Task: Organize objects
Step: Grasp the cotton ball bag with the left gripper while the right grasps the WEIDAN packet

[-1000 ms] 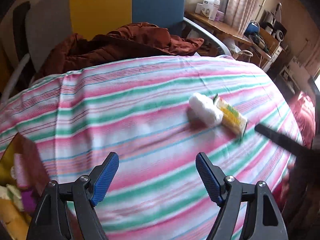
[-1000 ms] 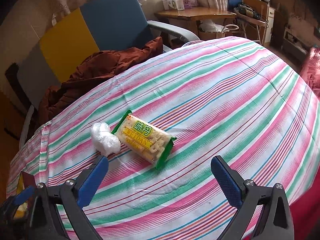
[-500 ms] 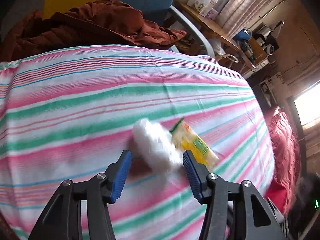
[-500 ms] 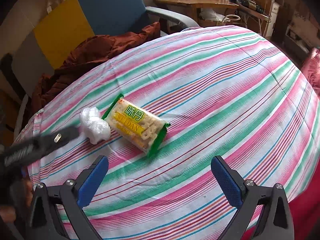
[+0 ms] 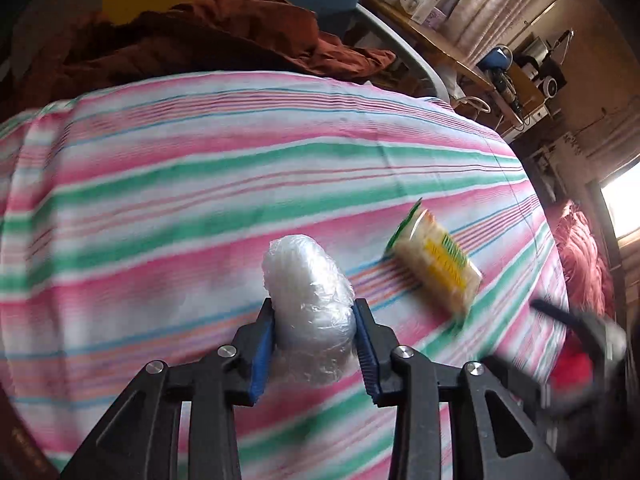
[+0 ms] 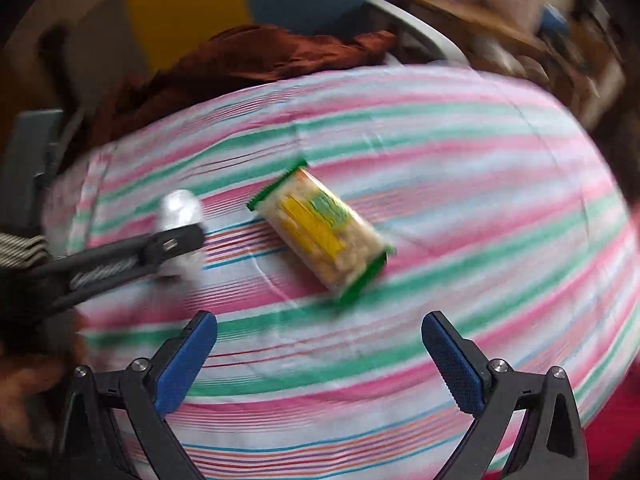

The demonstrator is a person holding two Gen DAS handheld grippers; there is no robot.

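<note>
A crumpled clear plastic bundle (image 5: 310, 304) lies on the striped cloth (image 5: 200, 184), and my left gripper (image 5: 314, 312) is shut on it, both blue pads (image 5: 262, 344) pressing its sides. To its right lies a snack packet (image 5: 436, 264) with green ends and a yellow label. In the right wrist view the same packet (image 6: 320, 236) lies just ahead of my right gripper (image 6: 320, 340), which stands open above the cloth with nothing between its fingers. The left gripper (image 6: 176, 240) reaches in from the left there, on the plastic bundle (image 6: 180, 208).
A rust-brown garment (image 5: 208, 36) is heaped at the cloth's far edge, against a chair with yellow and blue panels (image 6: 240, 4). A cluttered wooden desk (image 5: 440, 44) stands at the back right. Red fabric (image 5: 580, 248) lies beyond the cloth's right edge.
My left gripper came down over the plastic bundle and closed on it. My right gripper rolled and drew nearer the snack packet, still open.
</note>
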